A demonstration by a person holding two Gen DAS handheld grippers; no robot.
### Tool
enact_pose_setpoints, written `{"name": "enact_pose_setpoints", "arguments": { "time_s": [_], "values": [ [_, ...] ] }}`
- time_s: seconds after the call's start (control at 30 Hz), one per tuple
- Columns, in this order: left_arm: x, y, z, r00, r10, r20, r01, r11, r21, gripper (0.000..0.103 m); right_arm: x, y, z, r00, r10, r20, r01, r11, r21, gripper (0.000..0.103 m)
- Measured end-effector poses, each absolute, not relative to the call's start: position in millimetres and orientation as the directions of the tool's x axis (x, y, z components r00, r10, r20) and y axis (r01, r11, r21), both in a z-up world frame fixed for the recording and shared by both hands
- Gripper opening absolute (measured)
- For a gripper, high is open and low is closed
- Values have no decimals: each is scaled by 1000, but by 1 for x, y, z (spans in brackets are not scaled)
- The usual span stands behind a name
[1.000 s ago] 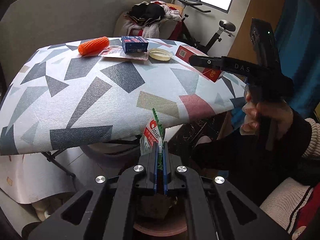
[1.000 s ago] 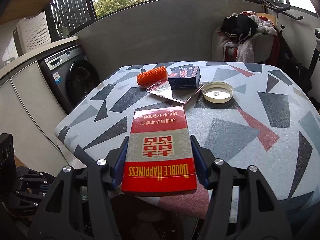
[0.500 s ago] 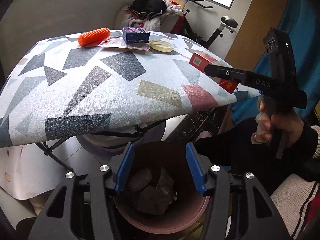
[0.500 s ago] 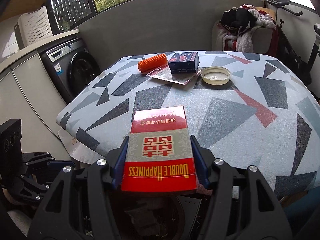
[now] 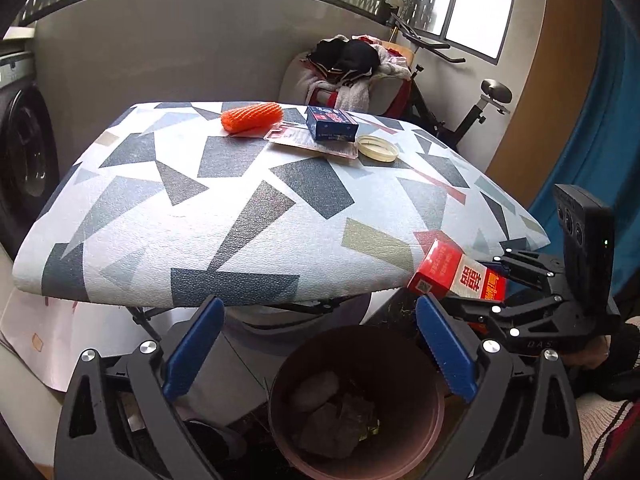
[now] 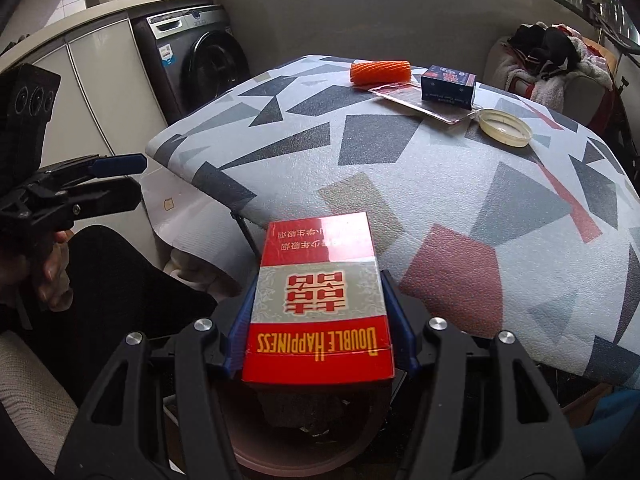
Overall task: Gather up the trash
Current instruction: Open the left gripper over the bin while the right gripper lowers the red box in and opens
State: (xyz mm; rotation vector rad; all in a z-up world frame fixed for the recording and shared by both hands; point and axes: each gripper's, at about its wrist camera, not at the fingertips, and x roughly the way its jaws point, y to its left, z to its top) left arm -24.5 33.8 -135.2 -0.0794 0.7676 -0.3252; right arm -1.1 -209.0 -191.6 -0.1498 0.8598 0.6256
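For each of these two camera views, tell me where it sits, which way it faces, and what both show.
Left wrist: sits on the open left gripper, above the trash bin, facing the table; the right gripper shows at right.
Right wrist: sits on the right gripper, shut on the red cigarette box, facing across the table; the left gripper shows at left.
Shared: the orange foam net, blue box, lid.

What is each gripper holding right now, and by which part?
The right gripper clamps the red cigarette box by its two long side edges, near the lower end. The left gripper is open, holding nothing.
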Motion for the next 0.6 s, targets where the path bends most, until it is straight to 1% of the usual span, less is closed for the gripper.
{"name": "enact_pose_setpoints", "arguments": {
  "time_s": [0.27, 0.6],
  "values": [
    [-22, 50, -137, 678, -298, -672, 201, 954, -222, 95, -7, -189, -210, 419, 416, -807, -616, 783, 84, 59],
    [-23, 55, -143, 672, -292, -680, 178, 956, -235, 95, -6, -182, -223, 374, 387, -843, -631, 772, 74, 59]
  ]
}}
